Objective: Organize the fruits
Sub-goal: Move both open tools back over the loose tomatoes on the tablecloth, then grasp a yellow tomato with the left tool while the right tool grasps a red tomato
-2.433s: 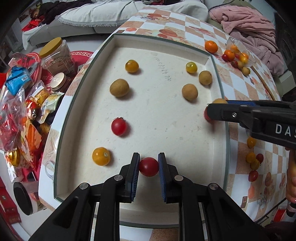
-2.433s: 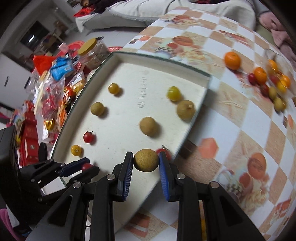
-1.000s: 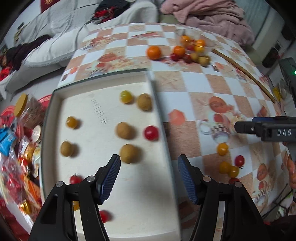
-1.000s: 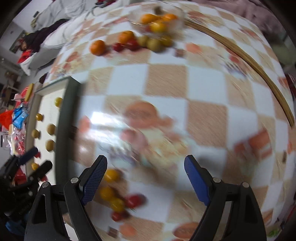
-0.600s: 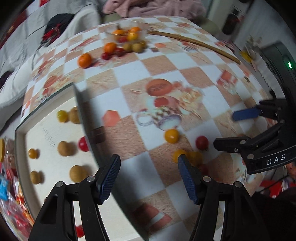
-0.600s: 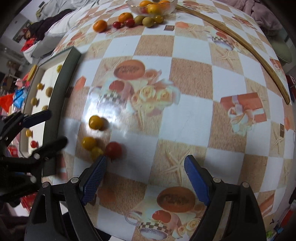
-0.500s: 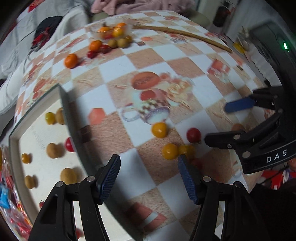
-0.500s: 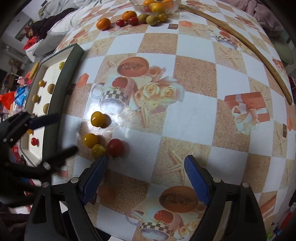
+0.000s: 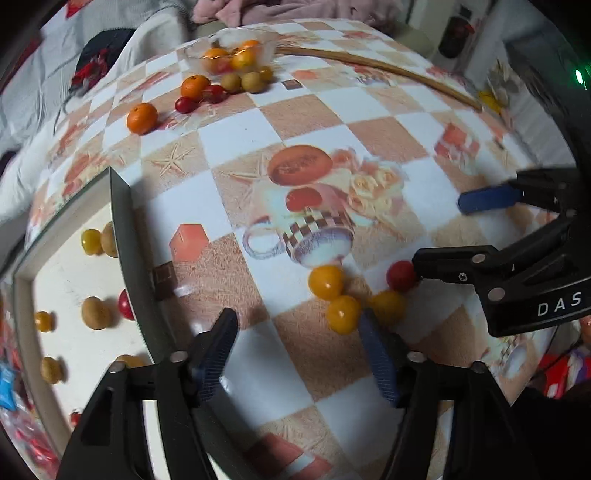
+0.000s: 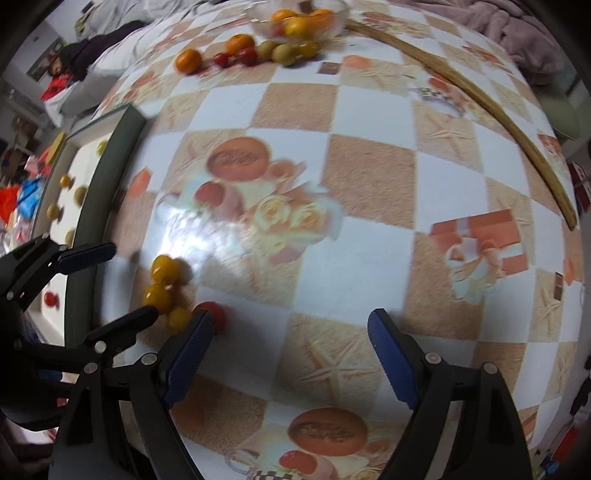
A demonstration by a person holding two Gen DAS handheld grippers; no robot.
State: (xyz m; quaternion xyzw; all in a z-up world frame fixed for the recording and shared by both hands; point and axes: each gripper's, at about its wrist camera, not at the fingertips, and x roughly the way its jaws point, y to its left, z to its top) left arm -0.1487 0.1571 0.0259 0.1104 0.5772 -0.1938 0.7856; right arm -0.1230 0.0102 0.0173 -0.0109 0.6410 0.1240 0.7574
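Note:
A small cluster of loose fruits lies on the checkered tablecloth: three yellow cherry tomatoes [image 9: 326,282] [image 10: 165,269] and a red one [image 9: 401,275] [image 10: 216,314]. My left gripper [image 9: 297,347] is open and empty, its fingers just short of the cluster. My right gripper [image 10: 290,345] is open and empty, with its left finger [image 10: 192,343] next to the red tomato. The white tray [image 9: 122,236] [image 10: 114,155] at the left holds several yellow, brown and red fruits.
A glass bowl of fruit [image 9: 232,51] [image 10: 299,16] stands at the table's far side, with oranges, red tomatoes and greenish fruits [image 9: 142,118] [image 10: 188,61] beside it. A wooden stick [image 9: 376,66] [image 10: 472,99] lies along the far right edge. Snack packets lie beyond the tray's left side.
Both grippers let go of their fruits in the tray, opened, and swung right to the loose cluster on the tablecloth. They are now closer to it.

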